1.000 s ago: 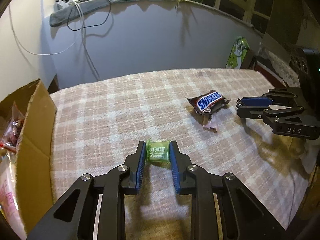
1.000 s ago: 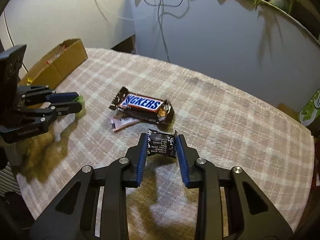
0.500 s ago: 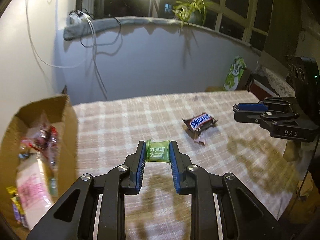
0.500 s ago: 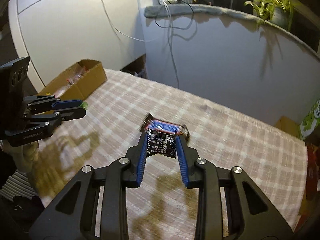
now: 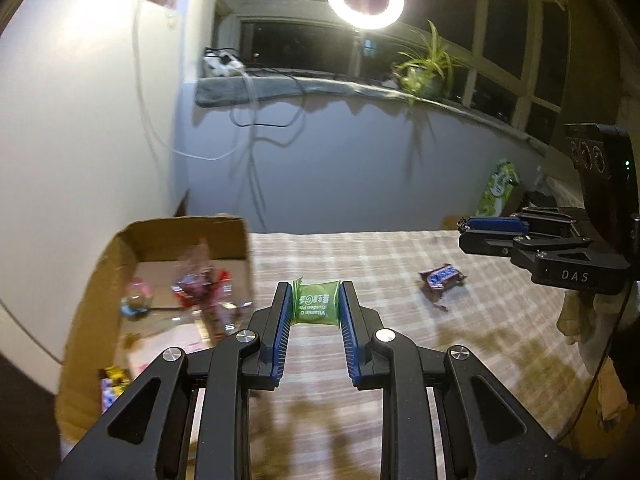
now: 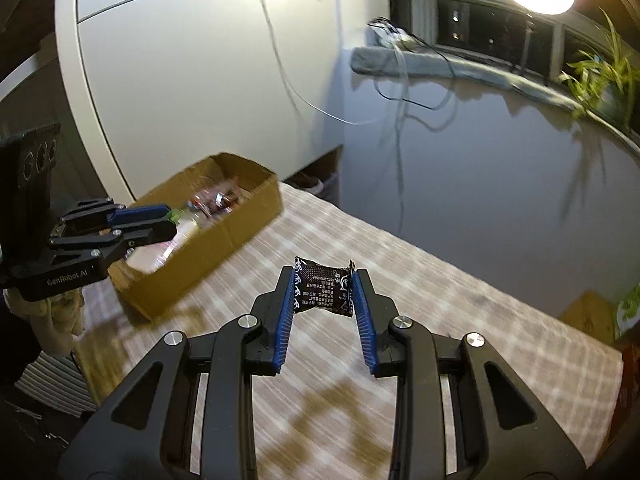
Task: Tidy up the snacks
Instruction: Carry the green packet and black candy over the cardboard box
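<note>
Table (image 5: 400, 360): covered with a plaid cloth; its far edge runs just in front of the grey wall, and the middle stretch between box and chocolate bar lies bare.
Cardboard box (image 5: 92, 300): open-topped, at the table's left end close to the white wall; its right wall stands upright beside the left gripper's tips. Blurred snack packets lie inside.
Box in the right wrist view (image 6: 224, 236): its long side wall faces the bare cloth, its far corner near the table's edge.
Left gripper (image 5: 316, 308): above the table just right of the box, blue pads clamped on a green candy.
Right gripper (image 6: 324, 290): raised over the middle of the cloth, pads pinching a black packet; from the left wrist view it hangs above the table's right end (image 5: 492, 232).
Snickers bar (image 5: 442, 278): lying on the cloth between the two grippers, well apart from the box.
Green candy (image 5: 316, 306): held crosswise between the left pads, clear of the cloth.
Black packet (image 6: 323, 288): held crosswise between the right pads, off the table.
</note>
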Tool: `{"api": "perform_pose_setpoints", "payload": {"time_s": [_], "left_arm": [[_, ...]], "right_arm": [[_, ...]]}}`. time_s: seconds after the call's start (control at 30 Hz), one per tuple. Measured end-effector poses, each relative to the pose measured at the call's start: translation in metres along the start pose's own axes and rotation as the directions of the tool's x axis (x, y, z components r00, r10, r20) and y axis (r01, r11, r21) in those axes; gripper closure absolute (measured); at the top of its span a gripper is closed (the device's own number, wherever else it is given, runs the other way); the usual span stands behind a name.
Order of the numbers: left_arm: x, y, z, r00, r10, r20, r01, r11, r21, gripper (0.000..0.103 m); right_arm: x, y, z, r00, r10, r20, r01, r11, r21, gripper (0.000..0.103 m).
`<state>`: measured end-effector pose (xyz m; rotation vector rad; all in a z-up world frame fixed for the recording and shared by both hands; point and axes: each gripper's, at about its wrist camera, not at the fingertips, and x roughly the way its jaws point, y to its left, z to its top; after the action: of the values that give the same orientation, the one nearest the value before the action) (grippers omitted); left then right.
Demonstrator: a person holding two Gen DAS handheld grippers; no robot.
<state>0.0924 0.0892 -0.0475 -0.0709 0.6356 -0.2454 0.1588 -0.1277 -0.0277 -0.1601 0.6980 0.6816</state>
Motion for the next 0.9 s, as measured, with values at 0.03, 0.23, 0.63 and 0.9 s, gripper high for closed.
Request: {"api": "perform_pose_setpoints", "payload": {"time_s": [0.03,0.23,0.63,0.9], "left_arm": [[-0.002,0.006,-0.001,1.0,0.01,0.003,-0.01,1.0,-0.006,0.081],[-0.013,0.036,-0.004,0.998,0.061,0.012,-0.06,0.998,-0.036,0.081],[-0.019,0.083,-0.011,0.992,0.129,0.008,-0.128,0.988,-0.088,0.081],[-0.017,0.098,-0.012,0.99,0.144,0.009,-0.142,0.985,-0.101,0.081]], "right_arm": [[0.004,0.005,0.004,1.0,0.008,0.003,-0.008,1.0,-0.006,0.073],[0.031,0.037,0.03,0.999,0.049,0.001,-0.049,0.998,-0.042,0.073],[0.095,0.082,0.067,0.993,0.111,-0.043,-0.114,0.99,-0.081,0.073],[0.128,0.107,0.076,0.986,0.145,-0.077,-0.152,0.984,-0.093,0.073]]}}
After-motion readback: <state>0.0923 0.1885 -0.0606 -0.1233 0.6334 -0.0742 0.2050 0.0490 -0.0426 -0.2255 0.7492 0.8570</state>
